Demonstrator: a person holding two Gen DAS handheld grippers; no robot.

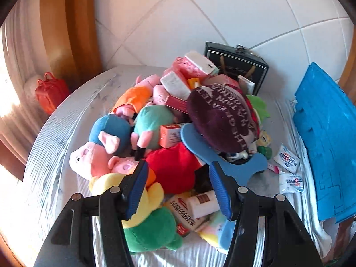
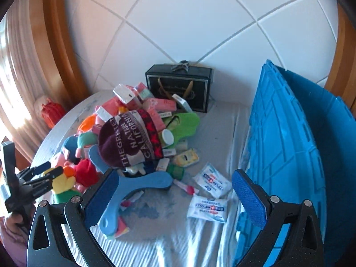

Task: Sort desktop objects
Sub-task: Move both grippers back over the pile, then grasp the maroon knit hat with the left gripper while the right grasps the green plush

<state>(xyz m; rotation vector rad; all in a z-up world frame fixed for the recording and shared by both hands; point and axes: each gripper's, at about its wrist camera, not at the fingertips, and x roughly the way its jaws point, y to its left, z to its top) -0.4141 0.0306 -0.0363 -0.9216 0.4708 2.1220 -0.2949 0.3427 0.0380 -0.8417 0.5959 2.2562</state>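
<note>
On the cloth-covered tabletop (image 2: 169, 233), a mixed heap of objects sits towards the left and centre, short of the far wall. The heap consists of plush toys, small cartons and a maroon knit hat (image 2: 128, 142) with white lettering, which lies on top of the heap. A blue Y-shaped plastic piece (image 2: 138, 183) projects from under the hat onto the cloth. Pink pig plush toys (image 1: 93, 155) lie along the left side of the heap, with a red plush (image 1: 175, 166) just beside them and a yellow and green plush (image 1: 142, 227) at the near edge. Two white wipe packets (image 2: 210, 197) lie flat on the cloth, apart from the heap on its right. A dark gift box (image 2: 178, 87) stands behind the heap against the white panelled wall. A blue folded crate (image 2: 287, 155) stands on edge at the right. A red bag (image 1: 52, 92) sits beyond the table's left edge.

The left gripper (image 1: 178, 187) hangs over the near part of the heap, jaws about half apart, nothing between the pads. The right gripper (image 2: 174, 200) stands over bare cloth near the wipe packets, jaws wide, holding nothing.
</note>
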